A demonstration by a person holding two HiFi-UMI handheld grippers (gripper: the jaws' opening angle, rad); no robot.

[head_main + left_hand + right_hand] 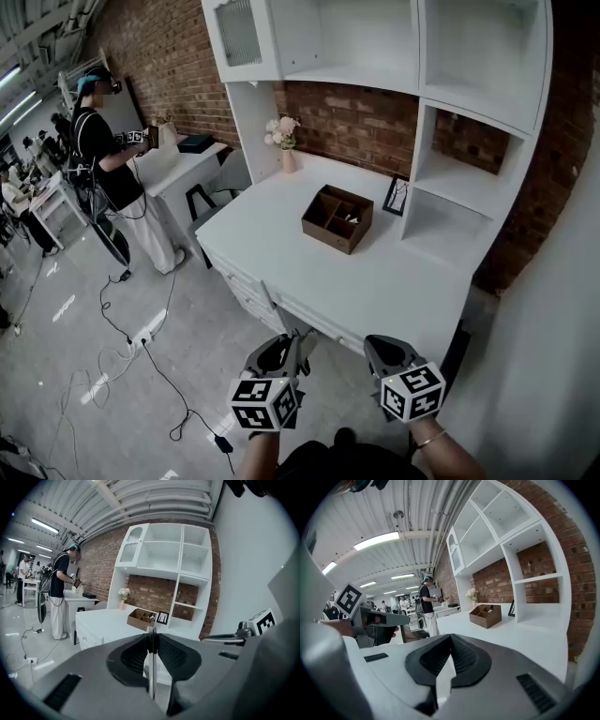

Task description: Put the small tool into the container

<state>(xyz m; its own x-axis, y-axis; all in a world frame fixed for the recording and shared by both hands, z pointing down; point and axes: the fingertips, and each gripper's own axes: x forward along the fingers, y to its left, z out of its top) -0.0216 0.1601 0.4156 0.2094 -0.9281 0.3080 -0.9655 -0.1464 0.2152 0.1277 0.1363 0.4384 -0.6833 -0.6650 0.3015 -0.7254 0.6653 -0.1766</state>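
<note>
My left claw (152,633) is clamped on the thin silvery small tool (152,670), well short of the brown wooden divided box (326,234) on the white desk (375,281). I'd reach in level and release low over a free compartment. The right claw (450,639) is pinched together and empty, so I'd park it.

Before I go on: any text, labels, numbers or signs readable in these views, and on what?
No readable text anywhere.
Left marker cube: black-and-white square patterns only, no letters.
Right marker cube: the same.
Picture frame on the desk: a dark drawing, any print too small to read.
Wooden compartment box: no label visible.
</note>
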